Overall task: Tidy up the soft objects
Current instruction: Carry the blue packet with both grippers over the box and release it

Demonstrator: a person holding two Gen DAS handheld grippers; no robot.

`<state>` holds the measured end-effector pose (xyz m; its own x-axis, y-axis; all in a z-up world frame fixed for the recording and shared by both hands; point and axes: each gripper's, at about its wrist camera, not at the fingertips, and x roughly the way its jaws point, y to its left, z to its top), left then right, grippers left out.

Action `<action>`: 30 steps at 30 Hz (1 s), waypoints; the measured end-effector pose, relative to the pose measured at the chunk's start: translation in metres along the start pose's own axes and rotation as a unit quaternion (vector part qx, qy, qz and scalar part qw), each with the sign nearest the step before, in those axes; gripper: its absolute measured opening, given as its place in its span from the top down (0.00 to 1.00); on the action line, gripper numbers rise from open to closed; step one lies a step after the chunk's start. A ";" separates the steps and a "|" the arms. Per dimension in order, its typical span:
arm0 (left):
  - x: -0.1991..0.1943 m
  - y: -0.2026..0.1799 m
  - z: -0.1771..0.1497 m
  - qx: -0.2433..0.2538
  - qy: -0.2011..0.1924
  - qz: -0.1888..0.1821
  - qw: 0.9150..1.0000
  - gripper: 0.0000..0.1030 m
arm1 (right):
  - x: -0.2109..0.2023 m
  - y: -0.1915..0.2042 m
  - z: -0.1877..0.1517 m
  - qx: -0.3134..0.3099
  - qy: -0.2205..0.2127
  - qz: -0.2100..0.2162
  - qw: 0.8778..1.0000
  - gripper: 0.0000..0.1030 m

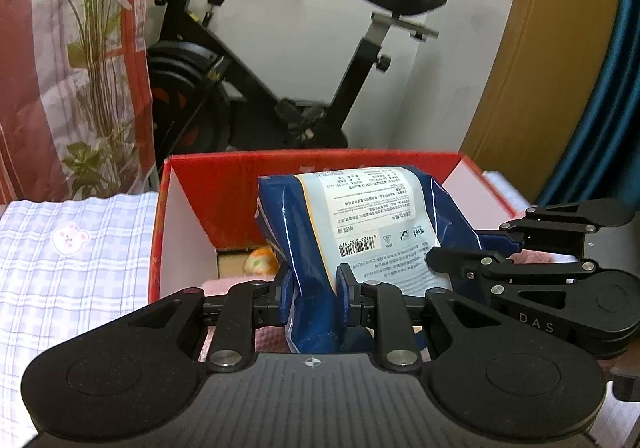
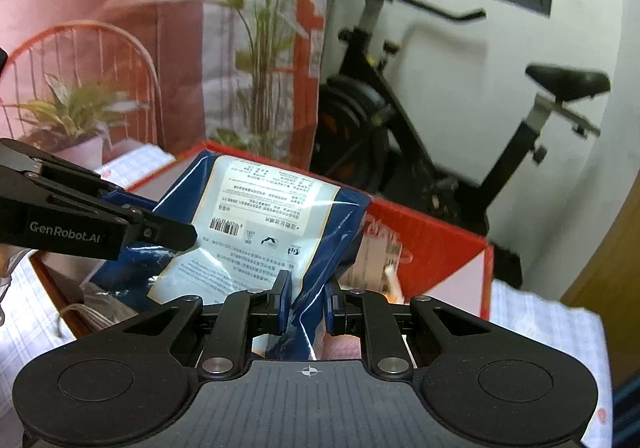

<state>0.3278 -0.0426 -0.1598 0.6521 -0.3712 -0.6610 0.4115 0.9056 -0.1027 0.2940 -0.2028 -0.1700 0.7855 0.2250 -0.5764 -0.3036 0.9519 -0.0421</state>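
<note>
The blue packet (image 1: 360, 232) is pinched at two edges by the left gripper (image 1: 314, 298) and right gripper (image 2: 308, 302) above the red box (image 1: 224, 183), where slippage of its slick film or snagging on the rim is risked.

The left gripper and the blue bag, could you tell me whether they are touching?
Touching. The left wrist view shows the left gripper pinching the blue bag between both pads.
</note>
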 end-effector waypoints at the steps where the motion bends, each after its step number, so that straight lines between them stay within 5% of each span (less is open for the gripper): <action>1: 0.001 -0.001 -0.001 0.006 0.002 0.003 1.000 0.77 | 0.004 0.001 -0.001 0.004 0.009 0.001 1.000 0.85; 18: 0.007 -0.004 -0.014 0.024 0.045 0.003 0.999 0.76 | 0.033 -0.007 -0.021 0.083 0.109 0.014 0.991 0.85; 30: -0.010 -0.008 -0.013 0.026 0.035 0.017 0.999 0.72 | 0.020 -0.002 -0.023 0.093 0.111 -0.017 0.989 0.78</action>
<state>0.3095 -0.0436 -0.1620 0.6205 -0.3232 -0.7145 0.4236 0.9049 -0.0414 0.2980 -0.2051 -0.2008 0.6498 0.1600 -0.7431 -0.1583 0.9846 0.0736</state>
